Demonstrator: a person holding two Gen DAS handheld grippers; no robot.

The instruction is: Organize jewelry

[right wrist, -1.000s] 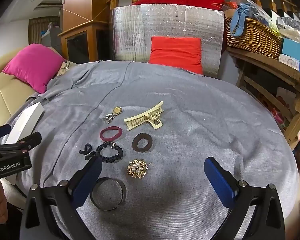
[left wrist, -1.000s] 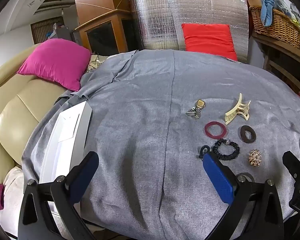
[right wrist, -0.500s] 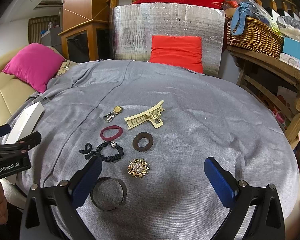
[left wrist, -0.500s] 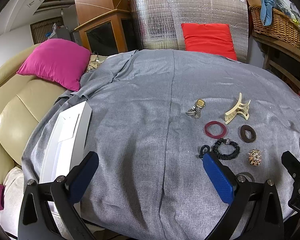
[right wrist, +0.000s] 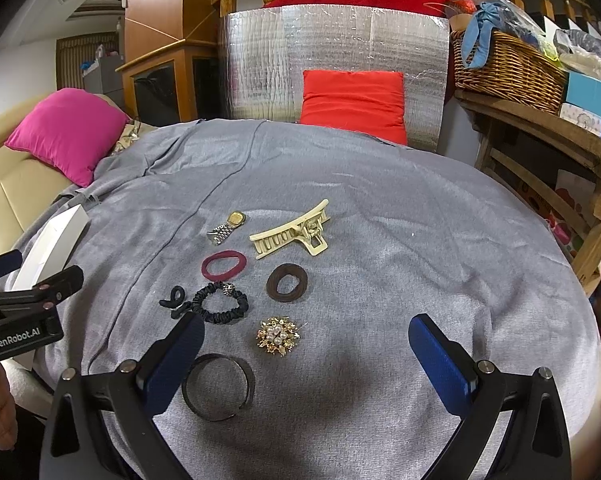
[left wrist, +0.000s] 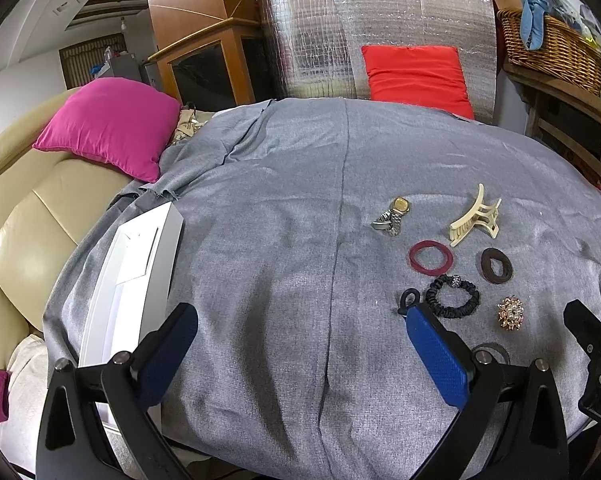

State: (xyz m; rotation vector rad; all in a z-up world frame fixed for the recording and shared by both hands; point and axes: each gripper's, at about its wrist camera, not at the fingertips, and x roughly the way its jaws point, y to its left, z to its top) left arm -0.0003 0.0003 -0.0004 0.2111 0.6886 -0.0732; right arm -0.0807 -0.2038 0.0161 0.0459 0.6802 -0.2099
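On the grey cloth lie a gold watch (right wrist: 225,227), a cream claw clip (right wrist: 294,234), a maroon hair tie (right wrist: 224,265), a brown hair tie (right wrist: 287,282), a black scrunchie (right wrist: 219,303), a small black clip (right wrist: 175,301), a gold pearl brooch (right wrist: 278,336) and a dark bangle (right wrist: 218,386). The same pieces show in the left wrist view, such as the watch (left wrist: 392,217) and brooch (left wrist: 510,313). My right gripper (right wrist: 306,344) is open and empty, hovering just short of the brooch. My left gripper (left wrist: 300,334) is open and empty over bare cloth, left of the jewelry.
An open white box (left wrist: 132,276) lies at the table's left edge. A beige sofa with a pink cushion (left wrist: 108,126) is at the left. A foil panel with a red cushion (right wrist: 354,104) stands behind. A wooden shelf with a wicker basket (right wrist: 504,70) is at the right.
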